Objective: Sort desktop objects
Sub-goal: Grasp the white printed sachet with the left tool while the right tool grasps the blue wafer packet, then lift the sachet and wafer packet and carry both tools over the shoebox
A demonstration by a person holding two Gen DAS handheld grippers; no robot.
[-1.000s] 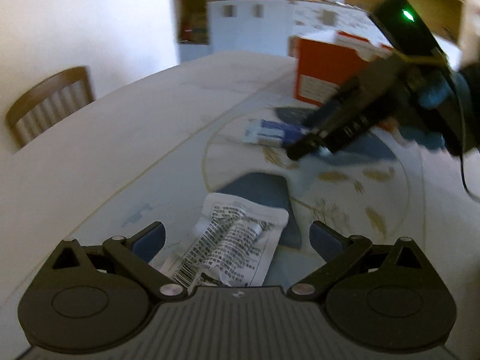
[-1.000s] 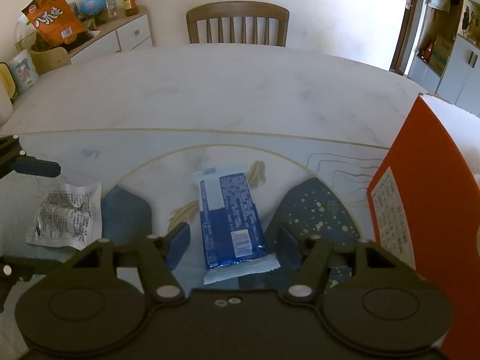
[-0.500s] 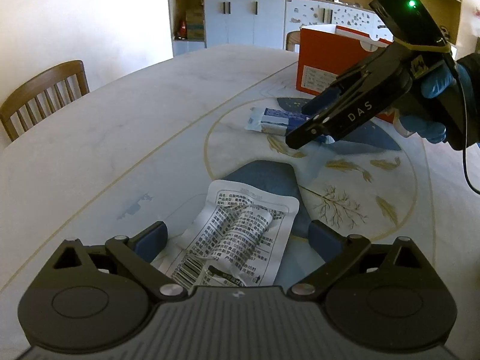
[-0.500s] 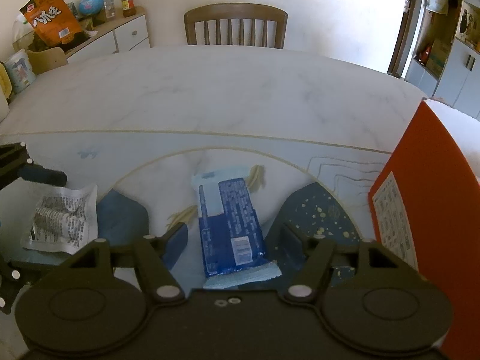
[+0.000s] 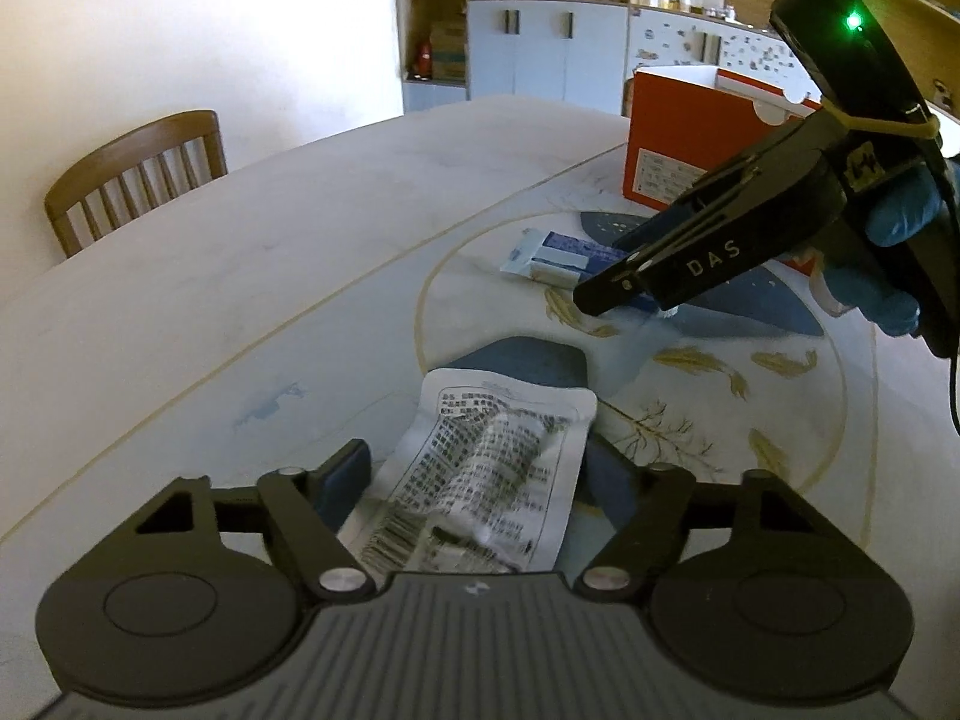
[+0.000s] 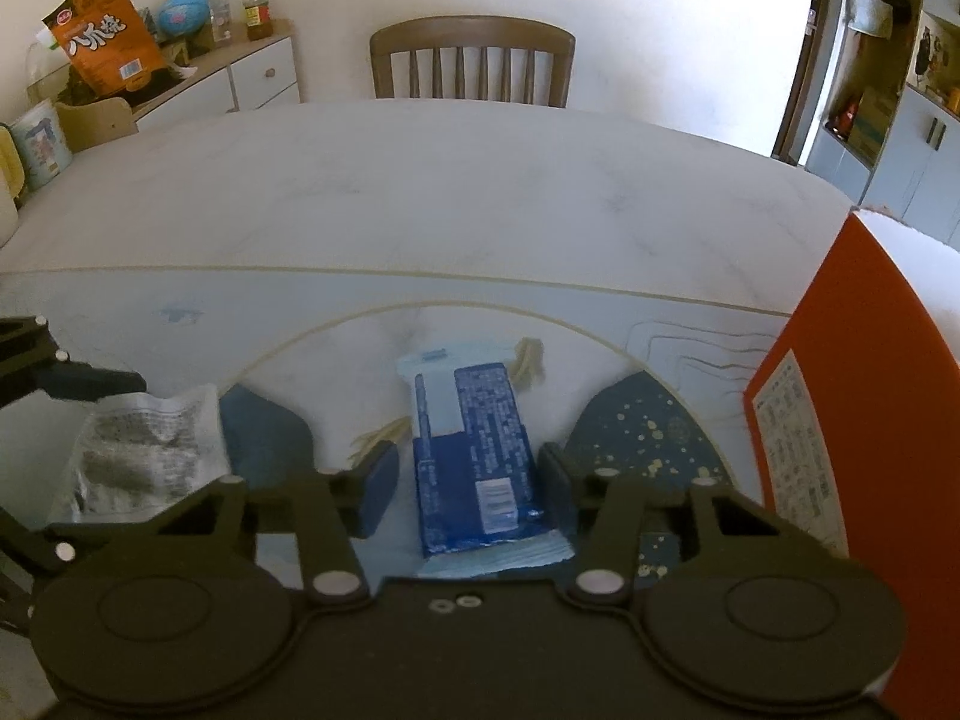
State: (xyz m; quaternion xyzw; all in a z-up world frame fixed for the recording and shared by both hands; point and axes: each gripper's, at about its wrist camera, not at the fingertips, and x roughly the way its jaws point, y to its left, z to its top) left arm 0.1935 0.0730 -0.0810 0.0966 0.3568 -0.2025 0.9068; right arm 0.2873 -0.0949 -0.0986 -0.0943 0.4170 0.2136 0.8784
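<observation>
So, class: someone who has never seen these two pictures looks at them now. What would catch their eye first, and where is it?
Probably the orange box, standing at the table's right edge. Next, two packets on the table's painted circle: a blue packet lying between the open fingers of the right gripper, and a white printed pouch between the open fingers of the left gripper. In the left view, the right gripper's green light glows.

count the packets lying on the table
2. A white packet lies between the left gripper's open fingers; a blue packet lies between the right gripper's open fingers. The orange box may hide more.
</observation>
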